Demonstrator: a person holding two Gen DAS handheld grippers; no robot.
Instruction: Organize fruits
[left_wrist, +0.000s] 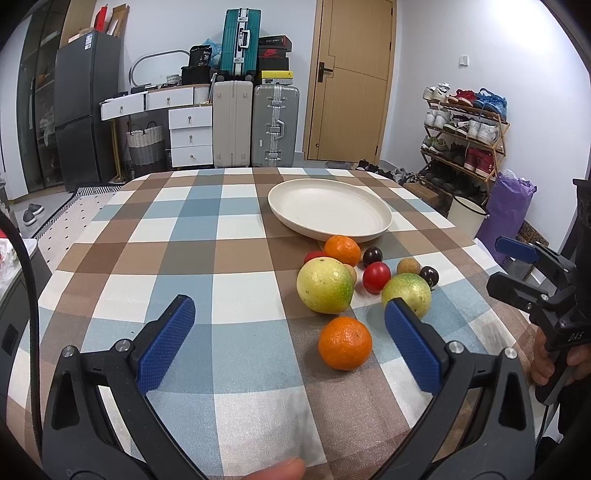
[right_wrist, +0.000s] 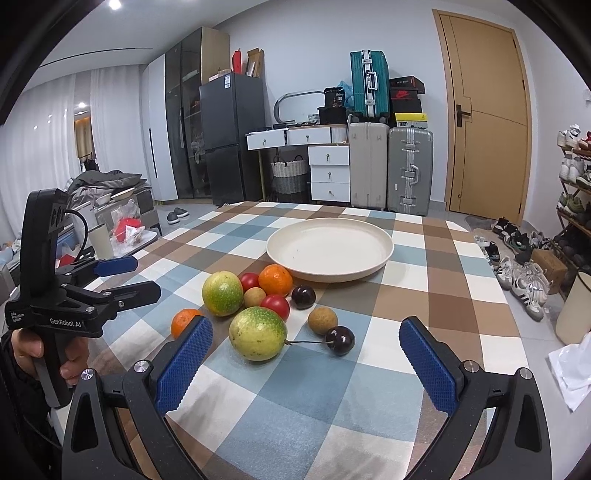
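Checked tablecloth (left_wrist: 229, 221) covers the table; cream plate (left_wrist: 330, 211) sits toward the far side, nothing in it. Fruit lies in a loose cluster on the cloth just in front of the plate: far tangerine (left_wrist: 342, 250) nearly at the plate's rim, two yellow-green passion fruits (left_wrist: 324, 285) and (left_wrist: 406, 294), red cherry tomatoes (left_wrist: 376, 277), a small tan longan (left_wrist: 408, 266), dark cherries (left_wrist: 372, 256). Near tangerine (left_wrist: 345, 343) sits apart from the cluster, closest to the left gripper (left_wrist: 290, 325), roughly between its blue pads but ahead of them, not touched. Left jaws spread wide, holding nothing. Right gripper (right_wrist: 306, 345) also spread wide and empty, hovering low over the cloth near the stemmed cherry (right_wrist: 340, 340) and nearest passion fruit, no contact visible.
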